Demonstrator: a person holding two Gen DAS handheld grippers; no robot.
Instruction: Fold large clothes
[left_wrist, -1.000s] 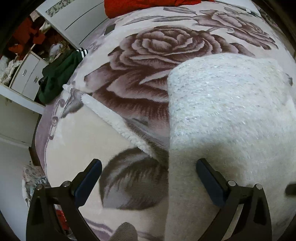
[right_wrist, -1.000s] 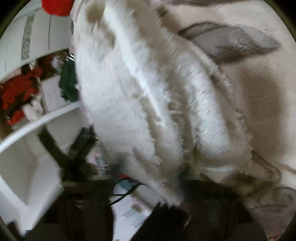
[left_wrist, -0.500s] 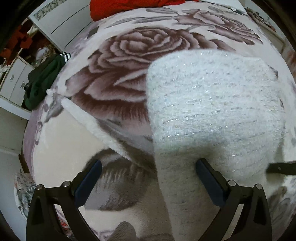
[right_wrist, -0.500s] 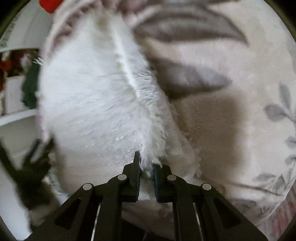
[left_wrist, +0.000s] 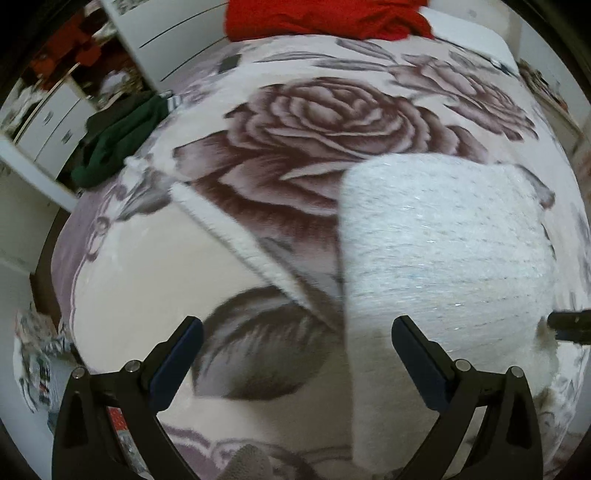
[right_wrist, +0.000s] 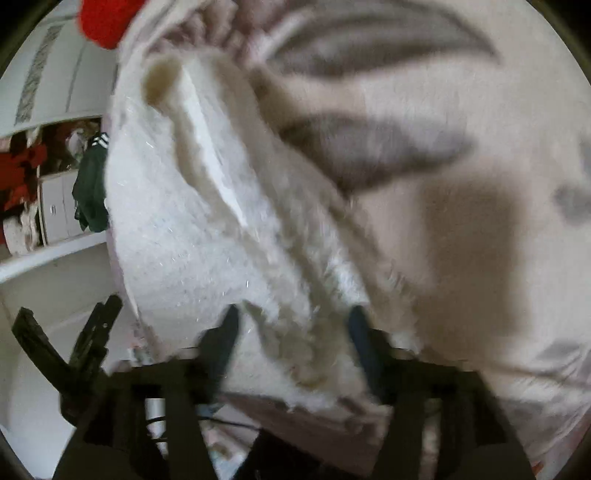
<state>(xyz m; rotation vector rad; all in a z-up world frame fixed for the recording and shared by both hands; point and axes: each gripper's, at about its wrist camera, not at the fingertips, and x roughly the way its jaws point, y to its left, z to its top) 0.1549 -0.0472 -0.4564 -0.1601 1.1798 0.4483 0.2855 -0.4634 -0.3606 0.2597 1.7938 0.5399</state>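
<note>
On the rose-print blanket (left_wrist: 314, 122) lies the folded white sweater (left_wrist: 443, 240), right of centre in the left wrist view; left gripper (left_wrist: 295, 339) hangs over it with fingers wide apart, the right finger (left_wrist: 417, 354) over the sweater's near left edge, the left finger (left_wrist: 177, 350) over bare blanket, gripping nothing. Right gripper (right_wrist: 291, 332), blurred, has its fingers apart too, straddling the sweater's (right_wrist: 192, 229) fluffy near edge, which runs up between them; contact cannot be told. Far left, a green garment (left_wrist: 118, 136) hangs off the bed edge; a red cloth (left_wrist: 321, 18) lies at the far end.
</note>
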